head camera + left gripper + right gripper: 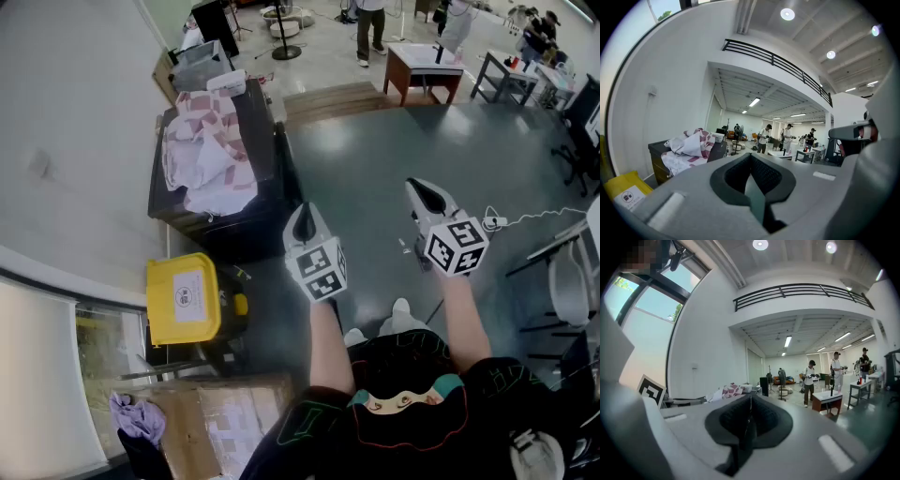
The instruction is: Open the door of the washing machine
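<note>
Your left tongs (303,218) shut and empty, your right tongs (428,195) shut and empty, dark box (259,120) with cloths (211,155) on top ahead of your left tongs.

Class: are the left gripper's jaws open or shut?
Shut. In the left gripper view, the left gripper has its jaws meeting along one seam, with no gap and nothing between them.

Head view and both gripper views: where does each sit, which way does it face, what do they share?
Head view: on the person's head, looking steeply down; shows forearms, left hand-held gripper, right hand-held gripper.
Left gripper view: on the left one, facing along the hall; its shut jaws show.
Right gripper view: on the right one, facing likewise; shut jaws.
Shared by all: red-and-white cloth.
</note>
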`<state>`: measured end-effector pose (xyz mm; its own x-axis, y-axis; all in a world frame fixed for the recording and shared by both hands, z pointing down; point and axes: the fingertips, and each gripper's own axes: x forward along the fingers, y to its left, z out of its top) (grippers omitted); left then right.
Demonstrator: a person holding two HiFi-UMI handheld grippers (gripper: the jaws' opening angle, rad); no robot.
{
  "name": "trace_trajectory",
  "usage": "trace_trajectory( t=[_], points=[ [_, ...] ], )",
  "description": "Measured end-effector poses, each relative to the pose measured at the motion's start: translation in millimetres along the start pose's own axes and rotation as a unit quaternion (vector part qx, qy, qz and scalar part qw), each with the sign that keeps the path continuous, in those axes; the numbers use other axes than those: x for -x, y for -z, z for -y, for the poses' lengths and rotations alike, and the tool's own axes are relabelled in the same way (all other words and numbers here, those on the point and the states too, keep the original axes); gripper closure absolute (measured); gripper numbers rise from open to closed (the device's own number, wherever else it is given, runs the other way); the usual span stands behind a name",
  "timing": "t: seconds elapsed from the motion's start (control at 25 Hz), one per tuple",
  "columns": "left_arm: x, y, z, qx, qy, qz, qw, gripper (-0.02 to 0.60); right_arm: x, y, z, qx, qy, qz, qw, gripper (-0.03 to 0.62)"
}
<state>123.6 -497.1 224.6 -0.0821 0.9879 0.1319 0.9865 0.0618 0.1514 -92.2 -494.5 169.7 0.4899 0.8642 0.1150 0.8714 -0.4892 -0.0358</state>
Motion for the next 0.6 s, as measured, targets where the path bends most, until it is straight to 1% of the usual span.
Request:
trace_trajectory(
  t=[0.08,0.24,0.44,0.52,0.6],
  points=[
    [2.7,-2.4,2.3,-0.011,0.004,0.003,0.9999,0.571,3.5,-0.3,-2.7,-0.009,-0.008,0.005,1.0,0.591],
    [6.0,-13.3,7.6,-0.029,0.014,0.012,0.9994,0.571,2.0,-14.2,-4.8,-0.043,-0.016,0.041,0.998,0.591],
    [7.5,-22.6,-13.4,-0.035,-0.007,0.014,0.9993,0.571,-9.0,-10.6,-19.9,-0.037,-0.023,0.036,0.998,0.591],
    [5.3,-22.7,-15.1,-0.034,-0.009,0.013,0.9993,0.571,-9.8,-7.7,-14.3,-0.044,-0.02,0.037,0.998,0.591],
    [5.1,-23.9,-14.2,-0.026,-0.012,0.021,0.9994,0.571,-10.6,-5.0,-2.9,-0.055,-0.01,0.038,0.998,0.591]
  ],
)
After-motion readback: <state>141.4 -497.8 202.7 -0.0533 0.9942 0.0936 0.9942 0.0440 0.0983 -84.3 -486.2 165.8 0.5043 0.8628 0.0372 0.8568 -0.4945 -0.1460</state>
